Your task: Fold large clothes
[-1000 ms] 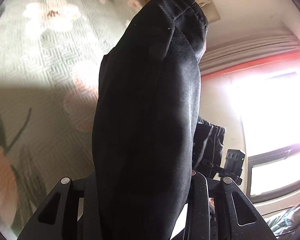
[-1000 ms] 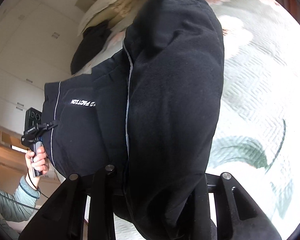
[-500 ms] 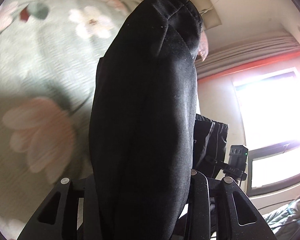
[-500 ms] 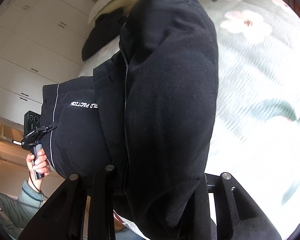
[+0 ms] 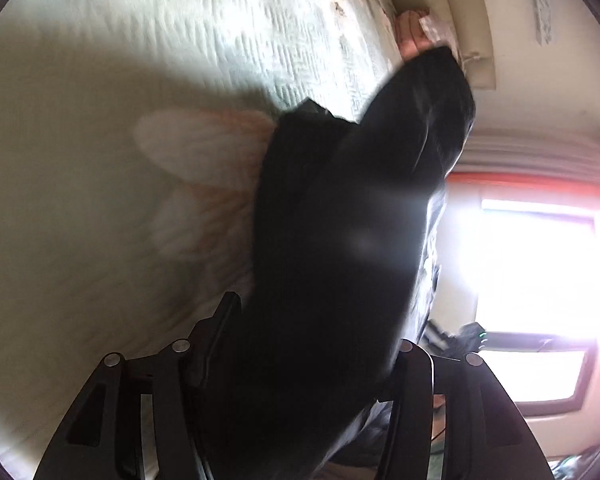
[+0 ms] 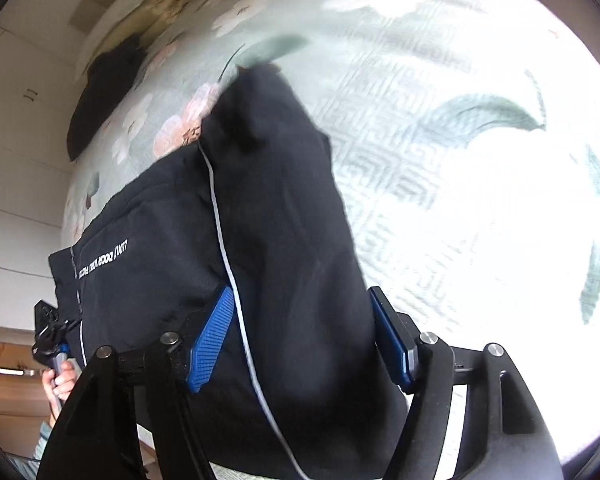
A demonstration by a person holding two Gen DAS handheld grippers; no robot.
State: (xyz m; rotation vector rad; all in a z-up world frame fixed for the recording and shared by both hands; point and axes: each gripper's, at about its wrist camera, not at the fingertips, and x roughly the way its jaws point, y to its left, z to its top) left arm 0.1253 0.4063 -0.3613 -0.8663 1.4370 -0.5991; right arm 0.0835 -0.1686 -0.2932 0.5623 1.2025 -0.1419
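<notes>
Release step: right gripper [image 6: 300, 336] and left gripper [image 5: 308, 344] jaws just opened, apparently slack around black garment [image 6: 260, 220]; next, withdraw clear.

Home bedroom, floral quilted bedspread [image 6: 440, 128], curtained window [image 5: 536, 264], white wardrobe doors [image 6: 16, 120]

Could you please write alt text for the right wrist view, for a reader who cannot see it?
The right gripper, its jaws just opened, straddles a black garment with a thin white stripe and white lettering, draped onto a pale green floral bedspread. At far left, a hand holds the left gripper's handle.
</notes>
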